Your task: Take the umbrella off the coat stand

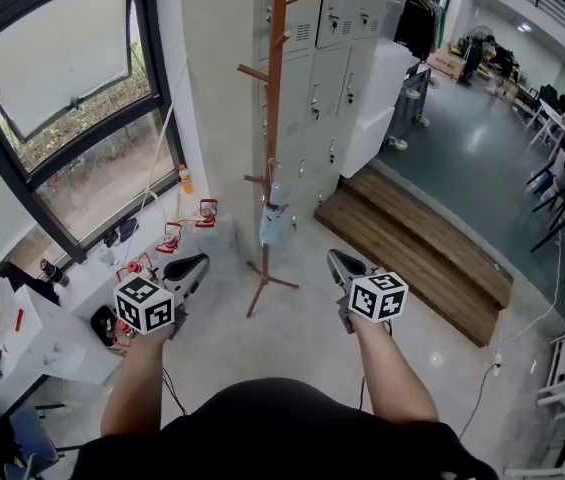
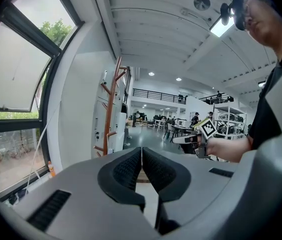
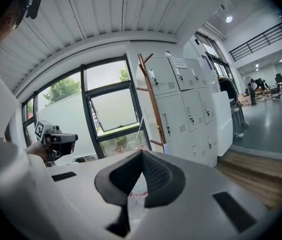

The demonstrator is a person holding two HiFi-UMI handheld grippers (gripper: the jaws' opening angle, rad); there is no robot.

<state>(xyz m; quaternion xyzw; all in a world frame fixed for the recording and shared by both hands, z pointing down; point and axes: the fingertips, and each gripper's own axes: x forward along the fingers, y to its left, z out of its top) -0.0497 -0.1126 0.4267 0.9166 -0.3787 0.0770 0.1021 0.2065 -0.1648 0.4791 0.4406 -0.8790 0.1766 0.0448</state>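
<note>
- Left gripper (image 1: 200, 261): jaws fully together, nothing between them; held low, apart from the coat stand (image 1: 275, 88), on its left.
- Right gripper (image 1: 337, 258): jaws meeting at the tips, nothing held; apart from the stand, on its right.
- Umbrella (image 1: 275, 223): folded, pale, hanging from a lower peg against the stand's pole, above its feet.
- Coat stand: upright on the floor (image 1: 302, 338), just in front of the lockers (image 1: 337, 58).
</note>
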